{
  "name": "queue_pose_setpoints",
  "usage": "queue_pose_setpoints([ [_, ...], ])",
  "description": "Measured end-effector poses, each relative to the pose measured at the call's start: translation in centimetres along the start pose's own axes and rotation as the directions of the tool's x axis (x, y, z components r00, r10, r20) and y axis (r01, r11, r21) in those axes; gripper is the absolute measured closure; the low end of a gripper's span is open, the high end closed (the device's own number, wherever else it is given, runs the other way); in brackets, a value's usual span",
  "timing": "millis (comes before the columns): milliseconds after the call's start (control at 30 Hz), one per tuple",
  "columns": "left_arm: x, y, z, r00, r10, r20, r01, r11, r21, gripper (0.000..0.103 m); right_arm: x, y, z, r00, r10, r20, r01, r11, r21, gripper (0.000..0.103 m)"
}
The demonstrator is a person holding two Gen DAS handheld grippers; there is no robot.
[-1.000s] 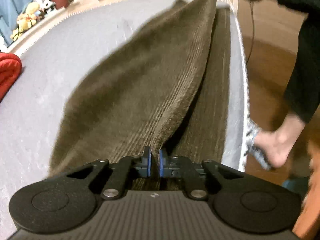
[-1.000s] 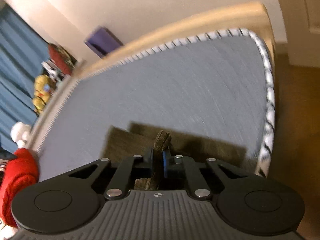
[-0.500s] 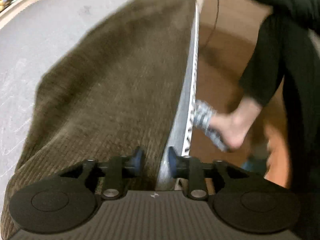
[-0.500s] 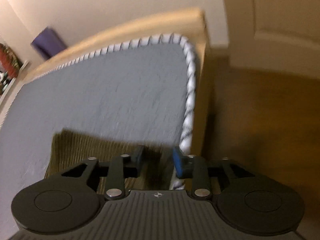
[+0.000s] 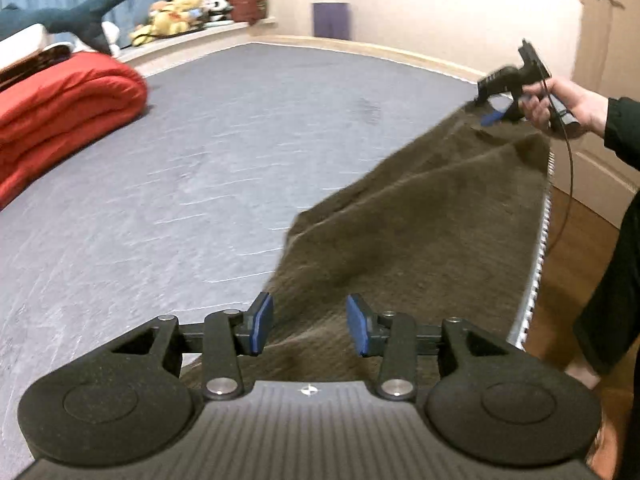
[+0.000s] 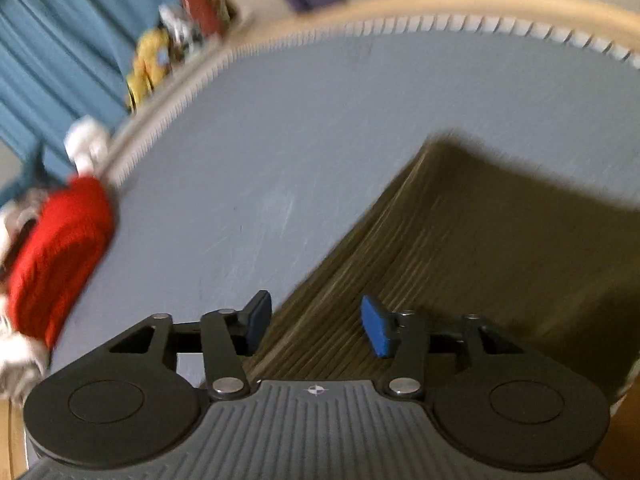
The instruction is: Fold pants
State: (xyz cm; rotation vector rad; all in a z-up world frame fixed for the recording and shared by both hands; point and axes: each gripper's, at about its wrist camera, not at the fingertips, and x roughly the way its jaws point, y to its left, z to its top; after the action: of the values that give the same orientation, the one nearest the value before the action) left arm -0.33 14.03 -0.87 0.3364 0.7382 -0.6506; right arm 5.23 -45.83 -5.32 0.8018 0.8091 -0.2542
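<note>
Olive-brown corduroy pants lie lengthwise along the right edge of a grey-blue mattress. My left gripper hovers over their near end, its jaws opening, the blue pads clear of the cloth. At the far end a hand holds my right gripper just above the pants' other end. In the right wrist view the pants spread below the right gripper, whose jaws are opening with nothing pinched between them.
A folded red blanket lies at the mattress's left side. Stuffed toys and a plush shark line the ledge by the blue curtain. A wooden floor, a door and the person's dark-clothed leg are on the right.
Both grippers let go of the pants and their jaws spread apart. The lifted cloth dropped flat onto the mattress. Both views swung left toward the middle of the bed.
</note>
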Motion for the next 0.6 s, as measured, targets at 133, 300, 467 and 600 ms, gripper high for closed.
queue_pose_setpoints([
  [133, 0.4, 0.5, -0.4, 1.000, 0.025, -0.007, -0.025, 1.000, 0.014, 0.058, 3.7, 1.7, -1.6, 0.992, -0.082, -0.097, 0.088, 0.994, 0.058, 0.050],
  [300, 0.7, 0.3, -1.0, 0.999, 0.033, -0.022, -0.032, 0.999, 0.027, 0.058, 4.8, 4.7, -2.2, 0.968, -0.252, -0.015, 0.251, 0.967, -0.033, 0.099],
  [467, 0.5, 0.7, -1.4, 0.999, 0.041, -0.027, -0.040, 0.999, 0.019, 0.058, 2.6, 4.0, 0.4, 0.974, -0.135, 0.179, 0.110, 0.984, 0.142, 0.102],
  [600, 0.8, 1.4, -1.8, 0.998, 0.056, -0.036, -0.056, 0.998, -0.001, 0.058, 2.0, 2.4, 2.0, 0.938, -0.160, 0.307, 0.127, 0.984, 0.127, 0.103],
])
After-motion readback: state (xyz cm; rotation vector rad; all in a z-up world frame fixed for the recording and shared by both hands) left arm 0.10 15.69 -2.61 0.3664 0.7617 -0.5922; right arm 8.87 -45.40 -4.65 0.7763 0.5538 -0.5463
